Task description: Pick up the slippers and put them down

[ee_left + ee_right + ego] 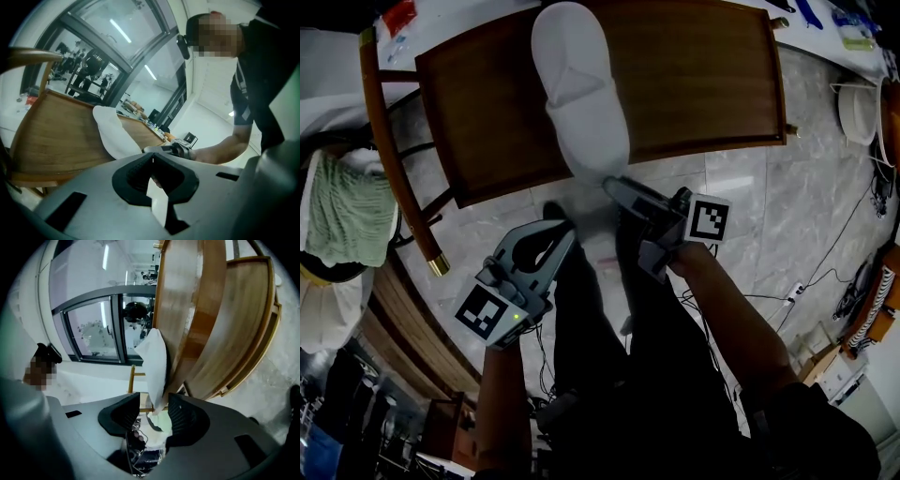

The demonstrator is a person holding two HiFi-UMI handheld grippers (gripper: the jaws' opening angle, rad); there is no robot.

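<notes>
A white slipper [581,94] lies lengthwise on the wooden chair seat [703,84], its near end hanging over the front edge. My right gripper [614,186] is at that near end, jaws open wide. The slipper's edge [154,366] hangs between the pads without being pressed. My left gripper [562,230] hovers lower left of the slipper, in front of the seat, shut with its tips meeting and nothing in it. From the left gripper view the slipper [112,131] rests on the seat [51,136] with the right gripper [176,150] beside it. I see only one slipper.
The chair's curved wooden rail [389,141] runs down the left. A green cloth [347,211] hangs further left. Cables [853,234] trail over the marble floor on the right. A white table [825,37] with small items stands behind the chair.
</notes>
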